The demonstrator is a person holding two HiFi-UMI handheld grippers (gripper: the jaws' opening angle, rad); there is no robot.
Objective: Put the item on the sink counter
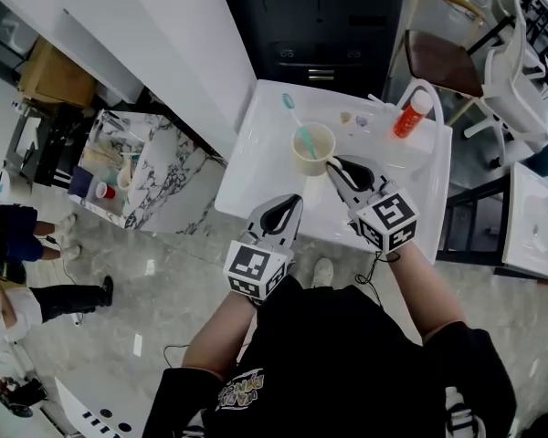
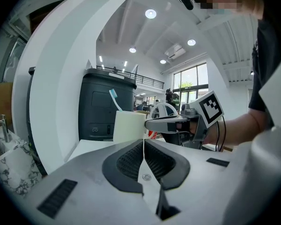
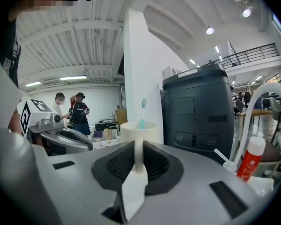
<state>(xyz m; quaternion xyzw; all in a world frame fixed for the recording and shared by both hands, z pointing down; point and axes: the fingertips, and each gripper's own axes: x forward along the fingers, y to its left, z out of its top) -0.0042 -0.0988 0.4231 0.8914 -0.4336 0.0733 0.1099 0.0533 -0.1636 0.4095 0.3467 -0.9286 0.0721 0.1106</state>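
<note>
The right gripper (image 1: 336, 167) pinches the handle of the cup (image 1: 312, 149) at the sink counter (image 1: 256, 153), not yet released; the left gripper (image 1: 295, 202) is closed and empty.

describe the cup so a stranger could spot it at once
Find the white sink counter in front of the dark cabinet. Near its middle is a cream cup, its handle pinched by the right gripper. It alone holds a teal toothbrush.

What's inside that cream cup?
A teal toothbrush stands in the cream cup, its head sticking out above the rim. The cup's wall hides its lower end and the bottom.
</note>
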